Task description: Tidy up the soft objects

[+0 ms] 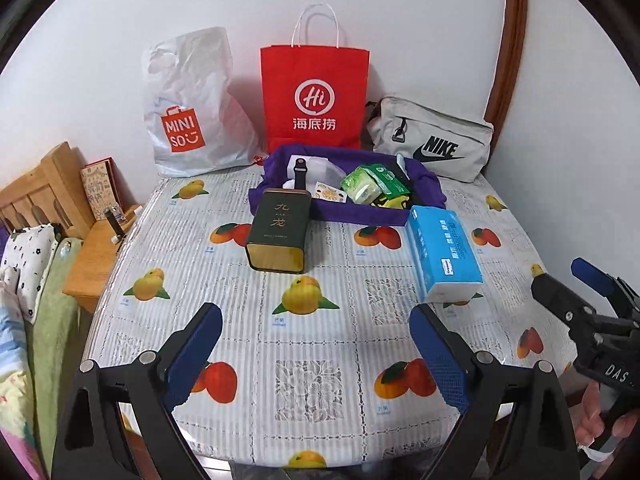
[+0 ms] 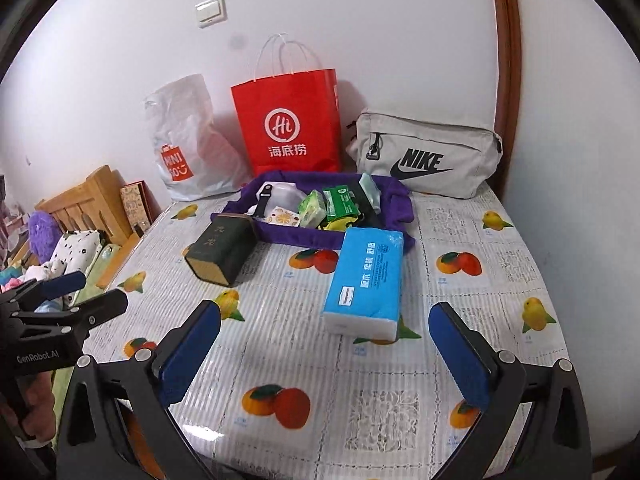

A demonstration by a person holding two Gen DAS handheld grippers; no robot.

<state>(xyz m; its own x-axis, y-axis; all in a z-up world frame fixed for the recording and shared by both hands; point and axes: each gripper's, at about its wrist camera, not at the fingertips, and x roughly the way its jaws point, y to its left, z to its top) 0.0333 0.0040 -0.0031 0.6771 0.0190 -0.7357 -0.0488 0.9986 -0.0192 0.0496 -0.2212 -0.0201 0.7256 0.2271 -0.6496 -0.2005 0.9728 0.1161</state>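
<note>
Between the spread fingers of the left gripper (image 1: 316, 328) lies only bare tabletop (image 1: 320, 344); the fingers stand wide apart and hold nothing. Likewise the right gripper (image 2: 324, 330) is wide open and empty, its fingers aimed at the near end of the blue tissue pack (image 2: 366, 280), which lies flat just ahead of them, apart from both pads. Judged from this layout, the task appears to be at an early stage: neither gripper has taken hold of anything, and the tissue pack lies outside the purple fabric tray (image 2: 304, 236), its far end at the tray's front rim. Several small soft packets, among them a green tissue packet (image 2: 312, 208), already lie in the tray. A dark green tin (image 2: 220, 248) lies on its side at the tray's left front corner. Behind stand a white plastic bag (image 2: 184, 140), a red paper bag (image 2: 288, 120) and a grey pouch (image 2: 424, 152). The tissue pack looks full, plastic-wrapped and easily squeezed, white at its near end
</note>
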